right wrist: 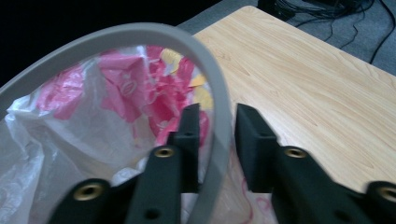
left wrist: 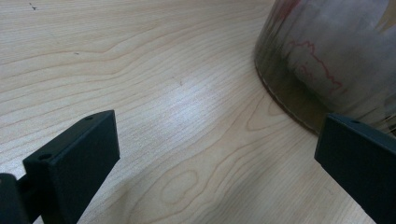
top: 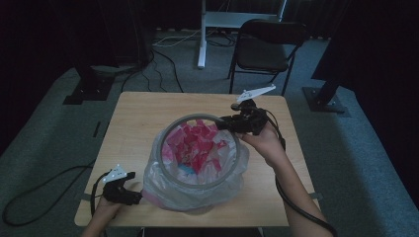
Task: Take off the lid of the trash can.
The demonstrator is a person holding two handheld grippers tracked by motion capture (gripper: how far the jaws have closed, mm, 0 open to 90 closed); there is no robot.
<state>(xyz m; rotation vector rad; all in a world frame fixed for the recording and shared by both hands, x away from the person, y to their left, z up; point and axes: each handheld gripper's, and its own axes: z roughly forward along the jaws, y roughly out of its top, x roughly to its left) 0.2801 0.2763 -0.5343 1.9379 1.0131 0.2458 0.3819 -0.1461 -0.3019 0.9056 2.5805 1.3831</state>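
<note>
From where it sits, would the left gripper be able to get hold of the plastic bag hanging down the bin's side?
Probably yes: the left gripper stands open right beside the plastic bag, with bare table between them.

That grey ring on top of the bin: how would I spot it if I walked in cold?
Find the light wooden table and the round bin on it, lined with a clear plastic bag printed pink. The thin grey plastic hoop circles the bin's mouth, plain and rigid against crinkled plastic.

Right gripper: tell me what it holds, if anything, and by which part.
The right gripper straddles the grey ring at the bin's plastic bag, one jaw inside, one outside. A gap shows beside the ring, so a firm grip cannot be told.
</note>
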